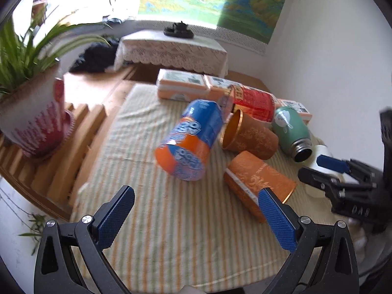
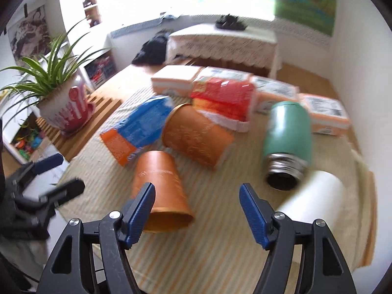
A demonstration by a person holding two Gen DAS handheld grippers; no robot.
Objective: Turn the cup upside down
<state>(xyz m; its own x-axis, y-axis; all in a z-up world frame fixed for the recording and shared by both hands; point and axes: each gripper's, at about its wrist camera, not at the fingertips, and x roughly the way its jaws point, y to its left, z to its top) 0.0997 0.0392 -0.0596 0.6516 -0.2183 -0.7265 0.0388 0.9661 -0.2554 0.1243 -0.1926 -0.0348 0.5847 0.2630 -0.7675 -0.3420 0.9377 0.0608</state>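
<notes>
Several cups lie on their sides on a striped cloth (image 1: 171,220). A blue and orange cup (image 1: 189,138) lies at the middle, also in the right wrist view (image 2: 137,128). A brown-orange cup with a gold rim (image 1: 247,134) lies beside it (image 2: 196,136). A nearer orange cup (image 1: 259,183) lies close to my left gripper's right finger; it shows in the right wrist view (image 2: 160,191), beside my right gripper's left finger. My left gripper (image 1: 196,216) is open and empty. My right gripper (image 2: 197,212) is open and empty, also seen from the left wrist view (image 1: 325,169).
A green metal bottle (image 1: 291,132) and a white cup (image 2: 316,201) lie on the right. A red cup (image 1: 252,103) and orange boxes (image 1: 181,85) lie behind. A potted plant (image 1: 31,112) stands on a slatted wooden stand at the left. A white wall is on the right.
</notes>
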